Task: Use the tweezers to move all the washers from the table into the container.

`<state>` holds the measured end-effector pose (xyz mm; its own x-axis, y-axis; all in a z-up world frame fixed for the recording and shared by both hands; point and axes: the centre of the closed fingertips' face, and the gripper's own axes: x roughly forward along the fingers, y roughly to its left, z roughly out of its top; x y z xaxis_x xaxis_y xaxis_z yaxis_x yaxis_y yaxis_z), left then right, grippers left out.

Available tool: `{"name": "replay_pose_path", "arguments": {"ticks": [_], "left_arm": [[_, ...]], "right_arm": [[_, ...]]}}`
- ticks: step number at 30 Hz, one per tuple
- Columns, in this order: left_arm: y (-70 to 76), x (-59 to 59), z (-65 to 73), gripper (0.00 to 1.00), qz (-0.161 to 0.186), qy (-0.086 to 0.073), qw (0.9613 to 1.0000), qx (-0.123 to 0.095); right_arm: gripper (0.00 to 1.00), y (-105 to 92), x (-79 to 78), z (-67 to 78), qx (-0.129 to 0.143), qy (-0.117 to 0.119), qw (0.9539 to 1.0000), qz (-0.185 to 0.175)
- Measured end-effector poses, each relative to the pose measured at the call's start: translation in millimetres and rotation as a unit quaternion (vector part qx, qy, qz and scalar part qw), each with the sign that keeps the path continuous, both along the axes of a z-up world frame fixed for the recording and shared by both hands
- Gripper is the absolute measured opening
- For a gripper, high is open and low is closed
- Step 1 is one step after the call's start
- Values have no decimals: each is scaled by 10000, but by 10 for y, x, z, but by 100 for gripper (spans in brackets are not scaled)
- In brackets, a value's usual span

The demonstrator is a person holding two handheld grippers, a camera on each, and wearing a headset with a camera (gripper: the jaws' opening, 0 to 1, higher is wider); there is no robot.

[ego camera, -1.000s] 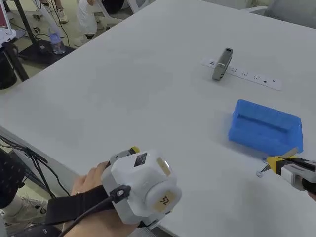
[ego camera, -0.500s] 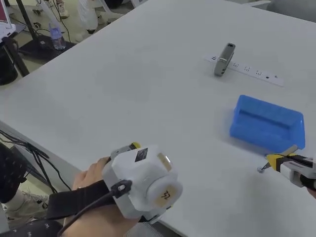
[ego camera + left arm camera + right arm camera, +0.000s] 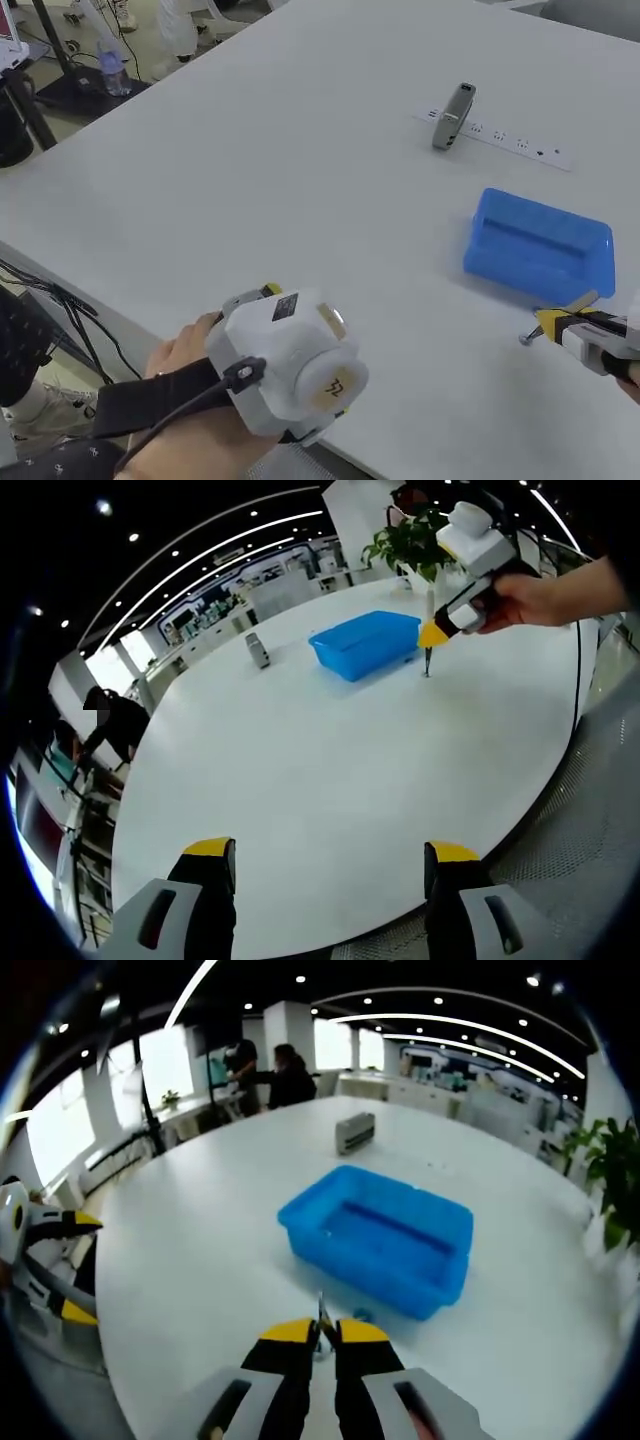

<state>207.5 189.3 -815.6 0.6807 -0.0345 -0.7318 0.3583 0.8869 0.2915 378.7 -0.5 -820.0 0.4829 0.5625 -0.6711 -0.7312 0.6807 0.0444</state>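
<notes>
Counter: broad white counter (image 3: pixel 250 150) across most of the head view.
Floor: pale floor (image 3: pixel 55 130) in the upper left, with dark cables.
Ceiling: dark, with long curved light strips (image 3: pixel 450 1020).
Windows: bright windows (image 3: pixel 165 1065), left of the right gripper view.
Plant: leafy plant (image 3: pixel 612 1175) at the right edge, perhaps potted.

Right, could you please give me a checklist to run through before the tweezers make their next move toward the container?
1. Right gripper shut on the tweezers: ok.
2. Washer held between the tweezer tips: cannot tell, too small to see.
3. Blue container upright with its top open: ok.
4. Tweezer tips low over the table, close beside the container's near wall: ok.
5. Left gripper open, at the near table edge, well away from the container: ok.
</notes>
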Motion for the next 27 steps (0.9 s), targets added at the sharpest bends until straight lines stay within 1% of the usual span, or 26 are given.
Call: {"name": "replay_pose_path", "arguments": {"ticks": [3,6,8,11,15,20,25,27], "left_arm": [[-3,1,-1,78,-8,0,10000,-3],[-4,2,-10,78,-20,12,10000,1],[-14,4,-10,78,-36,6,10000,-20],[-10,2,-14,78,-43,18,10000,2],[-12,2,-14,78,-45,17,10000,-6],[-18,-6,-14,78,-71,35,10000,10],[-13,-6,-18,78,-64,42,10000,22],[-13,-3,-21,78,-58,38,10000,16]], "right_arm": [[3,-27,13,-8,34,-42,10000,-54],[3,-34,13,2,77,-3,9999,-147],[2,-48,14,-4,57,-17,9998,-198],[2,-25,-3,-12,-12,-58,9999,-139],[2,-39,1,-17,-52,-20,9999,-143],[2,-42,18,-19,-15,57,9999,-159],[2,-45,-3,14,-11,41,9999,-132],[2,-48,-12,35,29,56,9999,-143]]}}
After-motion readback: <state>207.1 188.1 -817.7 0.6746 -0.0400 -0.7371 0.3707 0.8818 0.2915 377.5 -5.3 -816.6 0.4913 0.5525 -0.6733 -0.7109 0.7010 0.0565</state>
